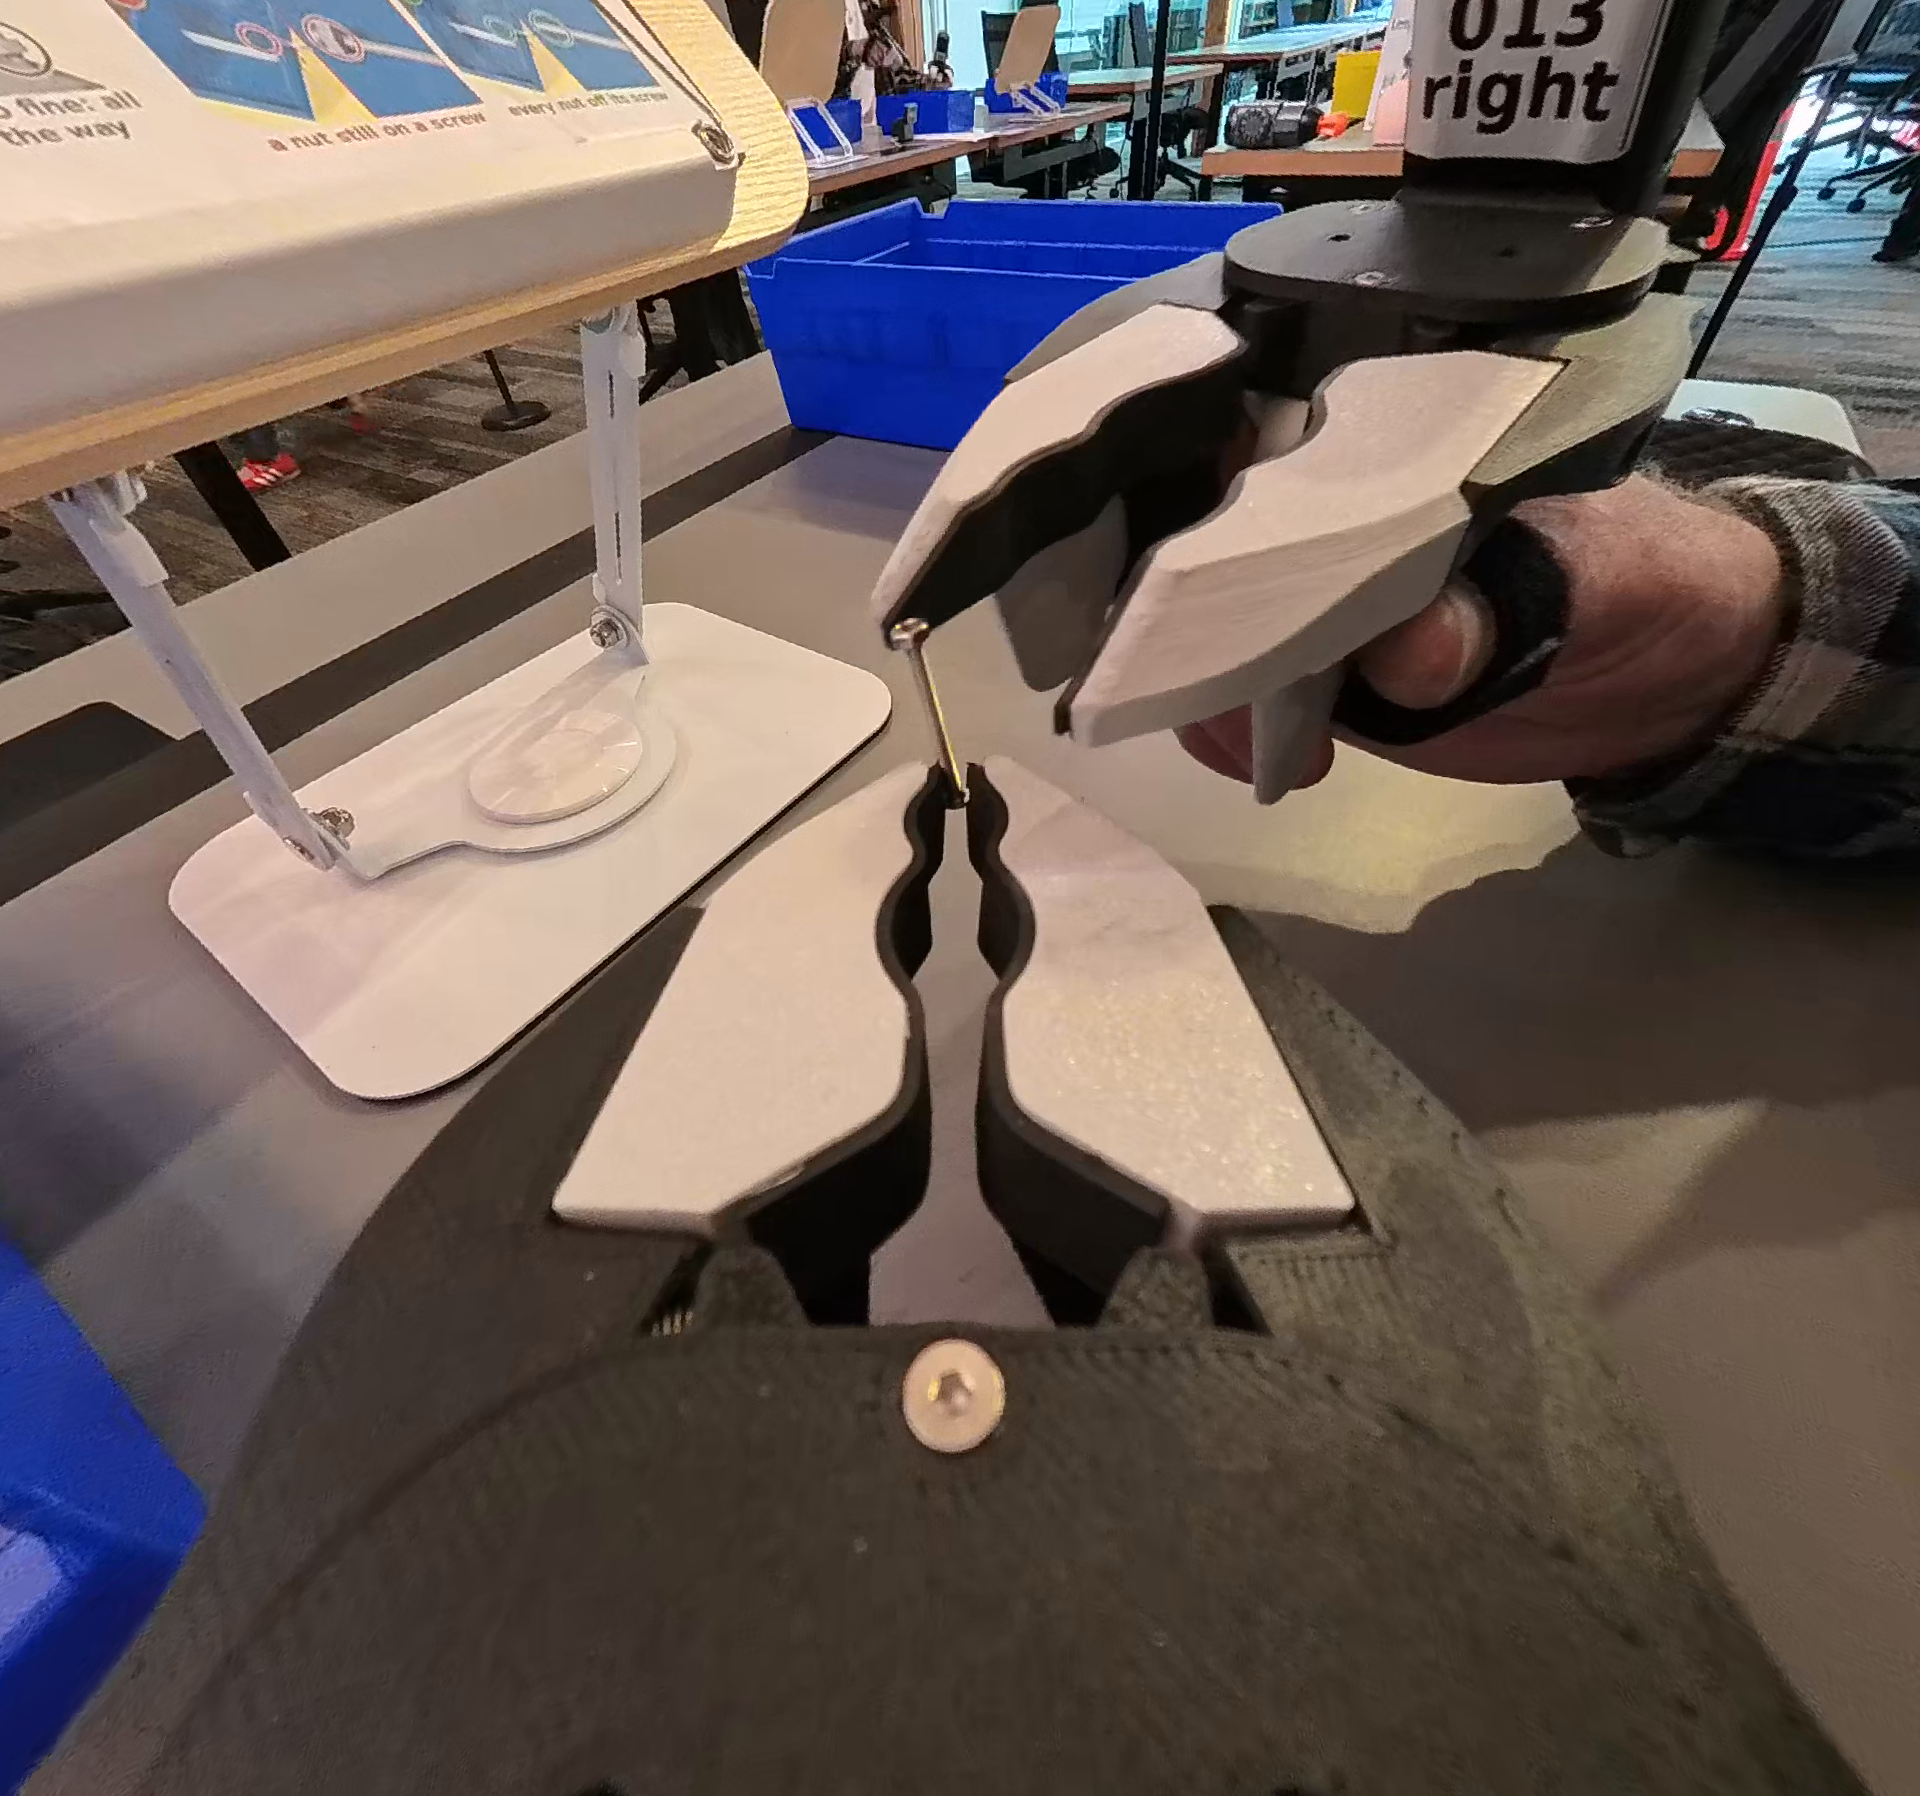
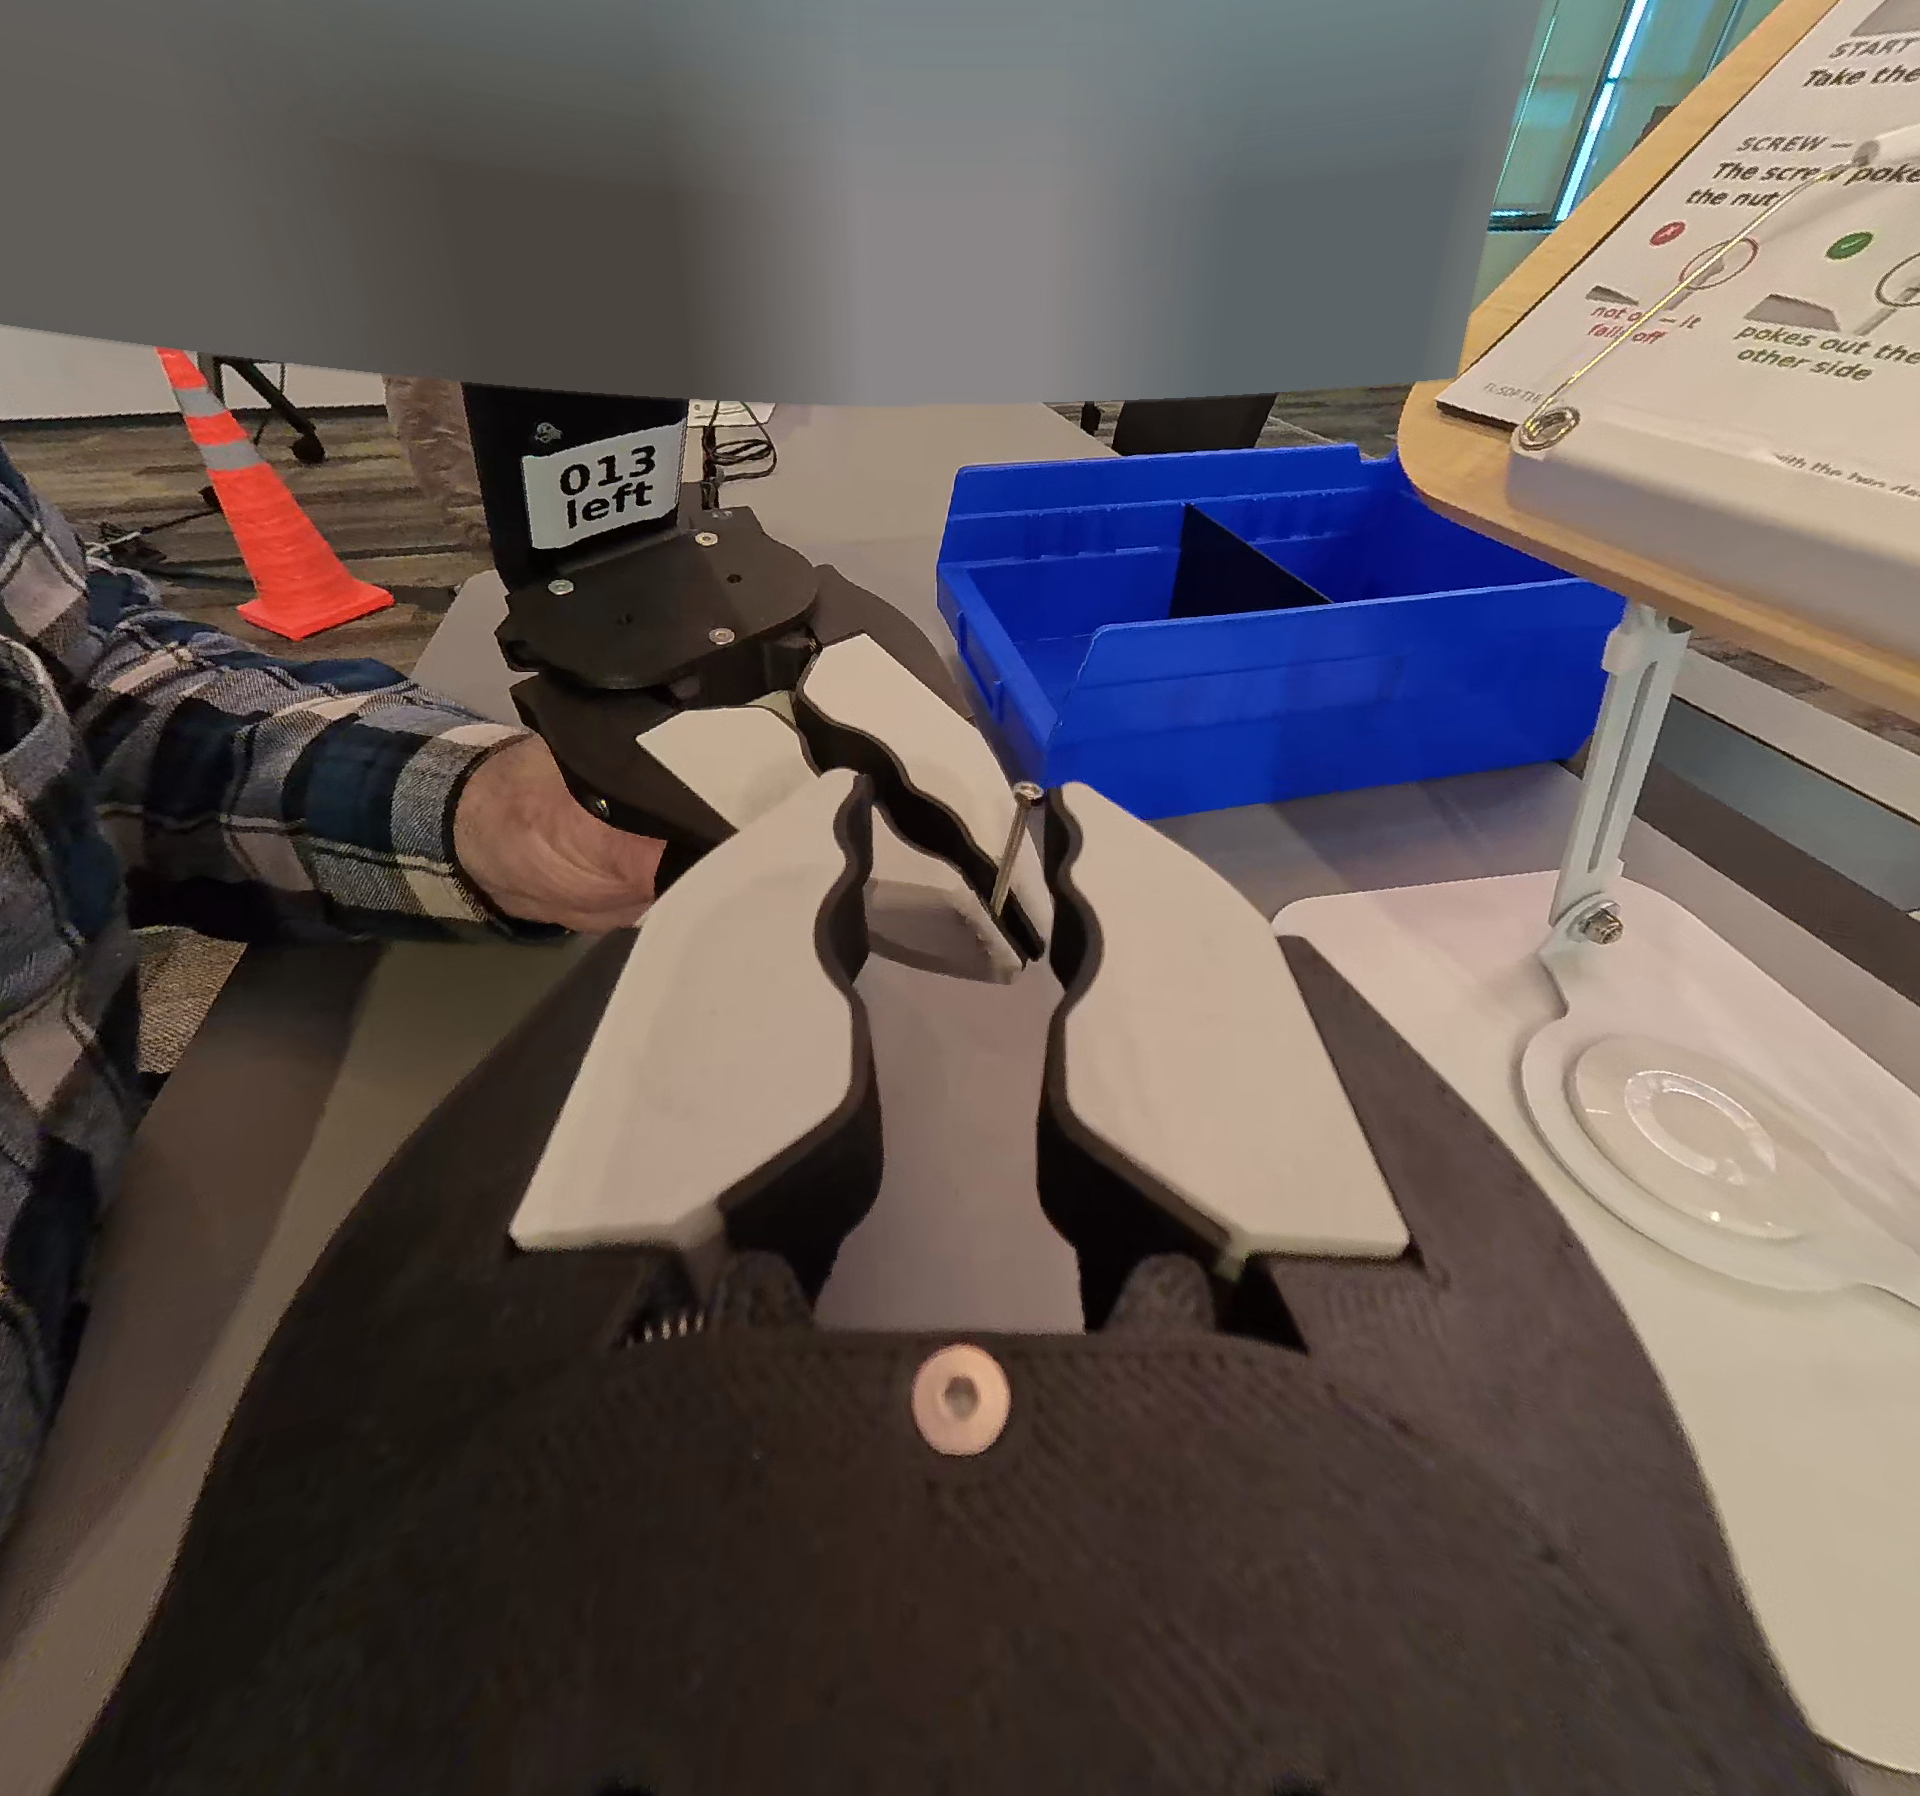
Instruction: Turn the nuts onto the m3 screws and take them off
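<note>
Pinched by its tip in the left gripper [image 1: 954, 790], a slim metal screw [image 1: 932, 707] is held upright, head exposed. Around that head the right gripper [image 2: 951, 837] is spread, unpressed, just before the blue bin [image 2: 1299, 697].

Open workroom here: patterned carpet floor [image 1: 1766, 344], long desks [image 1: 1049, 110] with office chairs [image 1: 1860, 136] behind, glass partitions [image 2: 1621, 84] glowing, an orange traffic cone [image 2: 275, 520] standing on the carpet.
</note>
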Motion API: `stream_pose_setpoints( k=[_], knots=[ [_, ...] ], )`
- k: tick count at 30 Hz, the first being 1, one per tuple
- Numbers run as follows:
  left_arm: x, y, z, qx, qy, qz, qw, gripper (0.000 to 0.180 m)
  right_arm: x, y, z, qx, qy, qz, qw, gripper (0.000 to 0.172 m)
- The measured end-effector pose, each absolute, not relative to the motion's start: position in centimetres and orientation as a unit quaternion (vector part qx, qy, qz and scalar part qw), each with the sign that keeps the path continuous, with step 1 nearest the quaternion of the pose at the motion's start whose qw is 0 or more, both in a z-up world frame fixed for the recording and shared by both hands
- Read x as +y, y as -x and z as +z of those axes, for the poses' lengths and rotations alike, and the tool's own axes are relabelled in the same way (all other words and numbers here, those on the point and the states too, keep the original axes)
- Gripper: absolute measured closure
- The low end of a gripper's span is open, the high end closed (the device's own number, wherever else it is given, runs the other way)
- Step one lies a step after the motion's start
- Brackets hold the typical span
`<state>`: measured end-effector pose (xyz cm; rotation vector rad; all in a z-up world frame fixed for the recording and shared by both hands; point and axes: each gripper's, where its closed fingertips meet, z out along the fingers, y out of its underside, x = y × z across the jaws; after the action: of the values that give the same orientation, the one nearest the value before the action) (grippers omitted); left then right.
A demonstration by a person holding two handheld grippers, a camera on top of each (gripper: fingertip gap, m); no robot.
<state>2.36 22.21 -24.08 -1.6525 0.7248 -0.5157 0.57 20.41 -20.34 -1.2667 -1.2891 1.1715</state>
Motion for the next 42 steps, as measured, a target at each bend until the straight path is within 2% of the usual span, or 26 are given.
stream_pose_setpoints(
  k=[8, 26, 32, 42],
  knots=[
    [22.13, -2.51, -24.11, 0.315, 0.71, -0.223, 0.59, 0.177, 20.33, -0.18, -20.51, -0.528, 0.518, 0.485, 0.467, 0.134],
    [22.21, -2.32, -24.06, 0.311, 0.71, -0.225, 0.59, 0.177, 20.24, -0.81, -20.56, -0.526, 0.52, 0.484, 0.468, 0.137],
    [22.04, -2.64, -24.23, 0.318, 0.711, -0.226, 0.585, 0.177, 20.13, -0.04, -20.55, -0.535, 0.514, 0.486, 0.462, 0.129],
    [22.26, -2.14, -24.15, 0.306, 0.713, -0.233, 0.586, 0.177, 19.87, -0.88, -20.31, -0.534, 0.507, 0.489, 0.468, 0.136]
  ],
)
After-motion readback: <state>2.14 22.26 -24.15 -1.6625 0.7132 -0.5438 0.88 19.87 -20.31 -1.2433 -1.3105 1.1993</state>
